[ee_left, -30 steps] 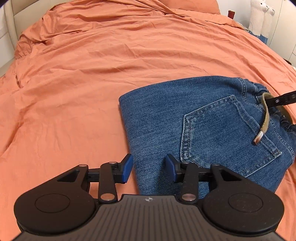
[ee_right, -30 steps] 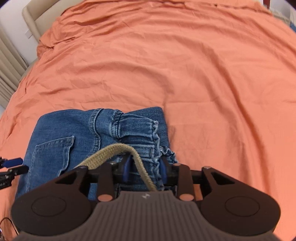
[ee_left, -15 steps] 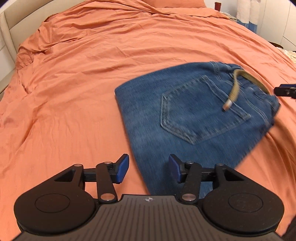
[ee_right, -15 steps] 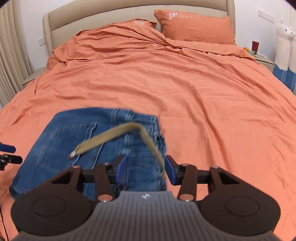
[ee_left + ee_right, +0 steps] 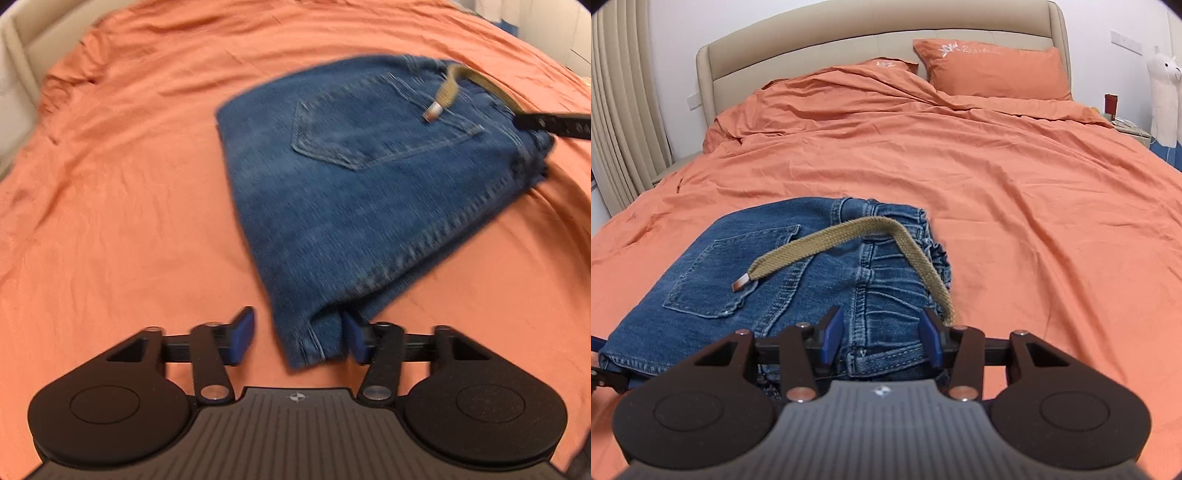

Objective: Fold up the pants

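Note:
Folded blue jeans (image 5: 362,177) lie on the orange bedspread (image 5: 129,184), back pocket up. A tan woven belt (image 5: 820,251) with a metal tip trails loose over the waistband. My left gripper (image 5: 299,339) is at the jeans' near corner, which sits between its closing jaws. The corner lies against the right pad and clear of the left one. My right gripper (image 5: 881,336) stands open over the waistband (image 5: 886,295), with denim between its blue pads and the belt just outside the right pad. In the left wrist view one finger (image 5: 554,125) of the right gripper shows beside the belt.
The bed has a beige headboard (image 5: 812,55) and orange pillows (image 5: 993,70) at the far end. Curtains (image 5: 620,110) hang on the left. A white plush toy (image 5: 1163,92) and a nightstand stand on the right. Open bedspread (image 5: 1034,221) lies to the right of the jeans.
My right gripper let go of the belt, opened and drew back, tilting up so the headboard came into view. My left gripper slid back from the jeans' left edge to their near corner.

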`<state>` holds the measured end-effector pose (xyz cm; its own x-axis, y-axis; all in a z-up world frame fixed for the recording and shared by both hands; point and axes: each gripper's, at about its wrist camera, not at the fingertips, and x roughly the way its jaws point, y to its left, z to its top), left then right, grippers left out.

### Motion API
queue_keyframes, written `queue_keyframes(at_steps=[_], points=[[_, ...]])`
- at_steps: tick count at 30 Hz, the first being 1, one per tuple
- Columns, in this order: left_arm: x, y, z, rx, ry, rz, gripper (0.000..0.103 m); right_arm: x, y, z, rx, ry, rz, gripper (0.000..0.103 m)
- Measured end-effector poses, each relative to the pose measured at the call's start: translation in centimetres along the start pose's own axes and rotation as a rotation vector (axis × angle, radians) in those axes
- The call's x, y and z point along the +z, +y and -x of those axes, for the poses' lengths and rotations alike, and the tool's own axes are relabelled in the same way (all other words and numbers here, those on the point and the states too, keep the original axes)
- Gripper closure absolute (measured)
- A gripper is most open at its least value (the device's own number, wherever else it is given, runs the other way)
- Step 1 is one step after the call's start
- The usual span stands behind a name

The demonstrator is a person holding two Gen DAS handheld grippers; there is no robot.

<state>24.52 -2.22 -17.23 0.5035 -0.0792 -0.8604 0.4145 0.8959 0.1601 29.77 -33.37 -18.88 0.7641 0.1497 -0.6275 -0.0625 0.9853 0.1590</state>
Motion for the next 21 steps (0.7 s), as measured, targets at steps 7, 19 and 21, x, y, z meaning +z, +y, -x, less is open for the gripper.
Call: queue_keyframes(at_steps=[7,19,21], points=[[1.3,-1.0,2.5,0.062,0.006,-0.182,0.083,0.0,-1.7,-0.4,0.055,0.063,-0.122,0.061],[0.8,-0.1,-3.6,0.045,0.155,-0.087,0.083,-2.4,-1.0,-2.5,0.057,0.119,-0.082,0.061],[1.2,0.6,-3.1,0.02,0.166,-0.055,0.081,-2.2,-1.1,-2.5,0.055,0.119,-0.089,0.061]])
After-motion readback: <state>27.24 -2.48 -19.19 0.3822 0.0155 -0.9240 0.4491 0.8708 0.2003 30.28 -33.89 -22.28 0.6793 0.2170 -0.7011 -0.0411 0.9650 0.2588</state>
